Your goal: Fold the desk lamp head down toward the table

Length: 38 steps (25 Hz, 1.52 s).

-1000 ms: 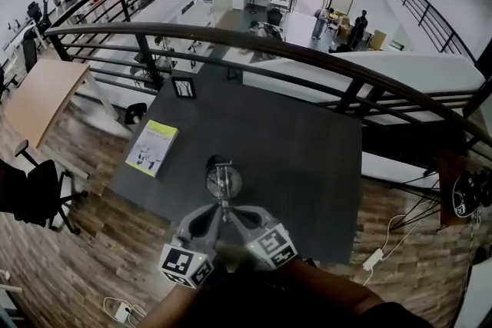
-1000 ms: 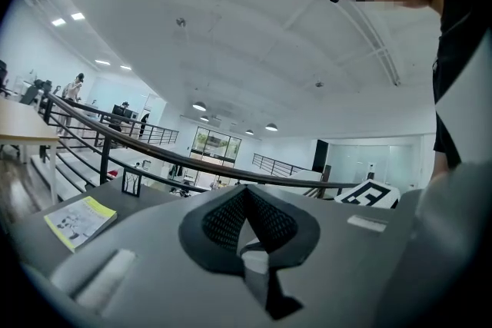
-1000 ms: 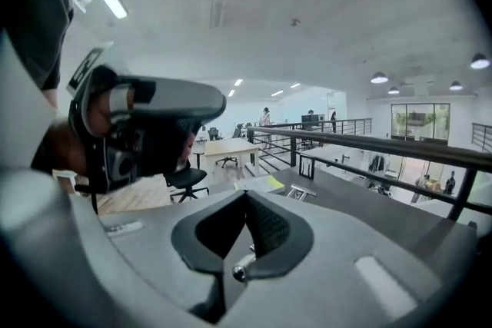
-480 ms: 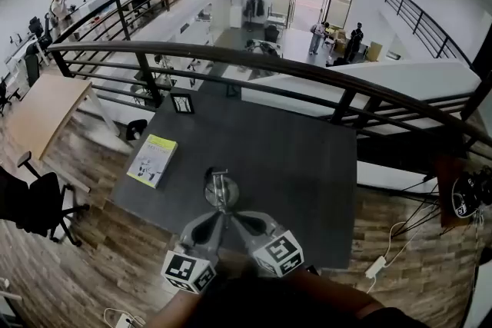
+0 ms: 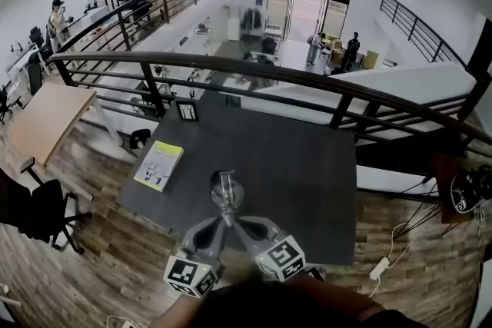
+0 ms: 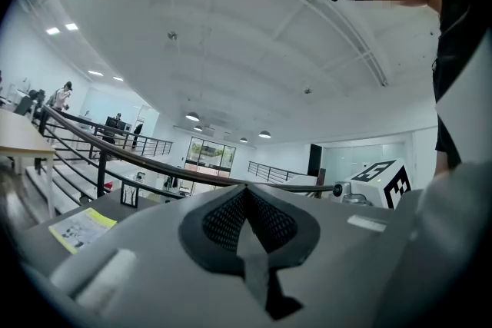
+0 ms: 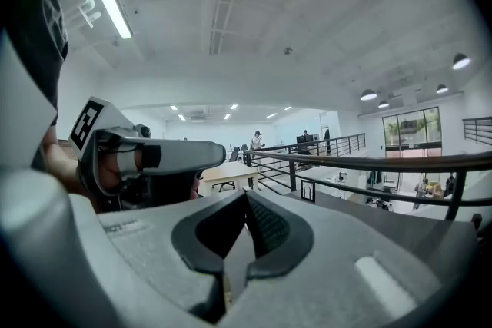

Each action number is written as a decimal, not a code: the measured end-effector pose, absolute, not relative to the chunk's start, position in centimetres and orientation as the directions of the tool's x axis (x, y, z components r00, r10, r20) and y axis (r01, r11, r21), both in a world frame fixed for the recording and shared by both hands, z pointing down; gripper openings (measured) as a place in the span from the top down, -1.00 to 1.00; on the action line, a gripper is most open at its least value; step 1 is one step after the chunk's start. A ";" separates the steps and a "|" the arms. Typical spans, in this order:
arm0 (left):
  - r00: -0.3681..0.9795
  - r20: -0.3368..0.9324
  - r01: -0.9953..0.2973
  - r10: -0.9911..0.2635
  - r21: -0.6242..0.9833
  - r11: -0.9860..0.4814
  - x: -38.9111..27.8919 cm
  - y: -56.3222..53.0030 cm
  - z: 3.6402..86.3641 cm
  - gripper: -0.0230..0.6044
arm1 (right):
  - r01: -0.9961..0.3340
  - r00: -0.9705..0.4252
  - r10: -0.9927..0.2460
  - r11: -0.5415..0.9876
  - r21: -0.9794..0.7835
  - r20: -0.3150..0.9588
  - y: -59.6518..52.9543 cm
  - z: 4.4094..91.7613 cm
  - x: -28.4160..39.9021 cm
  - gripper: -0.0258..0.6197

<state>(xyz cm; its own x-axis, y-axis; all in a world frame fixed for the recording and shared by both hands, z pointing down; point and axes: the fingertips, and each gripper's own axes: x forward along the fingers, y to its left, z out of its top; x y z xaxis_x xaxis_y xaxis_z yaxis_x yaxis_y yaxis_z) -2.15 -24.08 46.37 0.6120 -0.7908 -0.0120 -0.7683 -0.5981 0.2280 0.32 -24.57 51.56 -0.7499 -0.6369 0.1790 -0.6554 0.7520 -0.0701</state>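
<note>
- The desk lamp (image 5: 224, 192) stands on the dark table (image 5: 307, 165) just ahead of the tips of both my tongs. From the head view I see it from above, as a round disc with a shiny stem running back toward me.
- My left tongs (image 6: 247, 226) are fully closed. Their dark ribbed pads meet in a thin seam and hold nothing.
- My right tongs (image 7: 234, 238) are closed the same way, pad against pad, and they are empty too.
- In the head view the two tips come together in a V at the near end of the lamp's stem. I cannot tell whether either one touches it, and neither gripper view shows the lamp.
- The two tongs sit close side by side. Each gripper view shows the other pair next to it, with its marker cube.
- A yellow-green booklet (image 5: 159, 165) lies flat on the table, ahead of my left tongs and off to their left, apart from the lamp.
- A small framed picture (image 5: 187, 110) stands upright farther ahead on that side, near the table's far corner.
- A dark curved railing (image 5: 307, 81) runs across past the far edge of the table, with a lower floor visible beyond it.
- A black office chair (image 5: 34, 211) stands on the wooden floor, well off to the left of my left tongs.
</note>
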 end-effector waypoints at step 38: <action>0.635 -0.019 -0.751 -0.772 0.218 -0.623 -2.0 1.7 45.6 0.93 | -0.690 -0.724 -0.683 0.721 -0.069 0.098 1.7 48.7 1.2 0.91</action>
<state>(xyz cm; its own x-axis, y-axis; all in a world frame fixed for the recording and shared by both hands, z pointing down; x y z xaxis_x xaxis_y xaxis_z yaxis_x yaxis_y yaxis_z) -2.01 1.69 45.58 0.6351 -0.7722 -0.0189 -0.7511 -0.6230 0.2184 1.17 1.75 48.73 -0.7238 -0.6831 0.0977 -0.6896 0.7209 -0.0685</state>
